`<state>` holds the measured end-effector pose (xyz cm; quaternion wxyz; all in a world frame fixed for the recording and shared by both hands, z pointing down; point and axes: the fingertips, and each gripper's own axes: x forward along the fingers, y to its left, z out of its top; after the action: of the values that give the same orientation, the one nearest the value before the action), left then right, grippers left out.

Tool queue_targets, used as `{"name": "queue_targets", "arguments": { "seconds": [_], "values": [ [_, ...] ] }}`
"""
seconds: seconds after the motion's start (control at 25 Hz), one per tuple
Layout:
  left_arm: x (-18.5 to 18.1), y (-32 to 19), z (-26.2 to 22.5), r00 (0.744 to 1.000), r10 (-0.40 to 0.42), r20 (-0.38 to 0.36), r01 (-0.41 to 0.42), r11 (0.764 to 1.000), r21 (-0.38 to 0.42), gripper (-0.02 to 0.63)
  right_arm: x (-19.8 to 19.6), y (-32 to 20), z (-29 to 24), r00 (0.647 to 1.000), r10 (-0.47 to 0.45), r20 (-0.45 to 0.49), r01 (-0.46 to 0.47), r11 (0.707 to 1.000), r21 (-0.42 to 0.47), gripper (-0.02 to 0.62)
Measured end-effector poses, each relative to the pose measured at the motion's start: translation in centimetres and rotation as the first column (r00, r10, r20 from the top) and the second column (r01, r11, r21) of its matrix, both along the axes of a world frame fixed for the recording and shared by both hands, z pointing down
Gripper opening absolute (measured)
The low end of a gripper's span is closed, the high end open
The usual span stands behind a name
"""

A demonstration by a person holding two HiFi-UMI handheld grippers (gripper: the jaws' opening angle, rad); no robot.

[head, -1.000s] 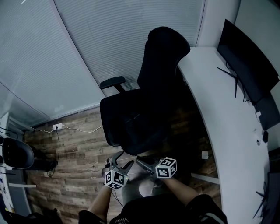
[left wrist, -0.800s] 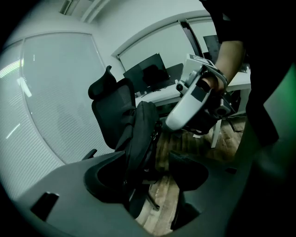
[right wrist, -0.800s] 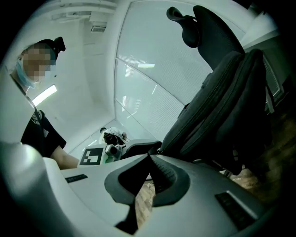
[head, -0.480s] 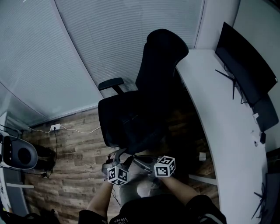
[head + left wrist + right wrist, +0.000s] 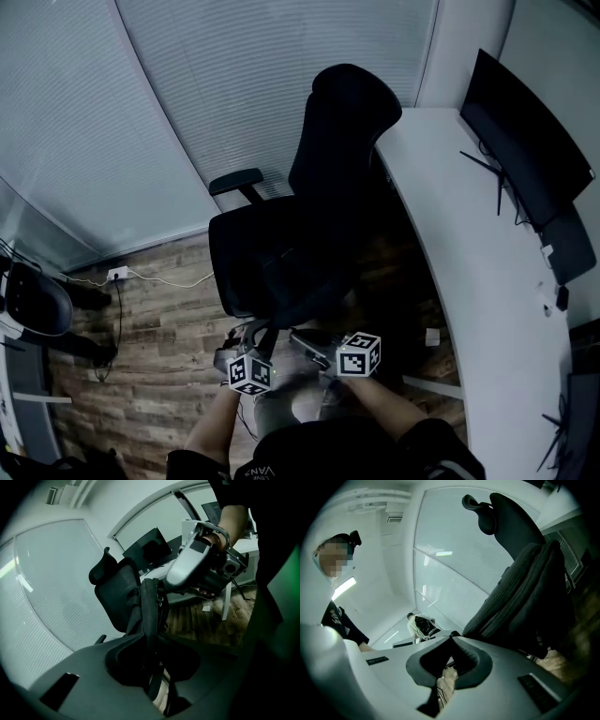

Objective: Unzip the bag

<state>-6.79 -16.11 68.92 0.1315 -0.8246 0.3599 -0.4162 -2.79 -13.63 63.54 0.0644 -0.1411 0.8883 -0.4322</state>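
Only starting: just closing the left claw (image 5: pixel 151 641) on an edge of the bag (image 5: pixel 149 606), holding the right claw (image 5: pixel 451 641) together just ahead, zip apparently still shut.

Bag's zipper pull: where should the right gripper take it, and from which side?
Probably pinch the small metal zipper pull by its dangling end, coming from the side where the right gripper sits: it hangs free off that flank of the upright bag. The left gripper, whose jaws have just been closing, clamps the bag's edge, steadying it.
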Motion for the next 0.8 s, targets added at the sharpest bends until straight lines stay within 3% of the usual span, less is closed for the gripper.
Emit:
{"name": "queue_targets", "arguments": {
  "seconds": [0.56,0.8],
  "values": [
    [0.1,-0.4,-0.1,0.999,-0.032,-0.022,0.031,0.999,-0.032,0.083,4.0,-2.8,-1.0,0.989,0.123,0.08,-0.117,0.99,-0.079,0.046],
    [0.2,-0.4,0.1,0.998,-0.053,-0.032,0.052,0.998,-0.047,0.083,5.3,-4.0,-1.0,0.972,0.186,0.146,-0.162,0.973,-0.162,0.046]
  ]
}}
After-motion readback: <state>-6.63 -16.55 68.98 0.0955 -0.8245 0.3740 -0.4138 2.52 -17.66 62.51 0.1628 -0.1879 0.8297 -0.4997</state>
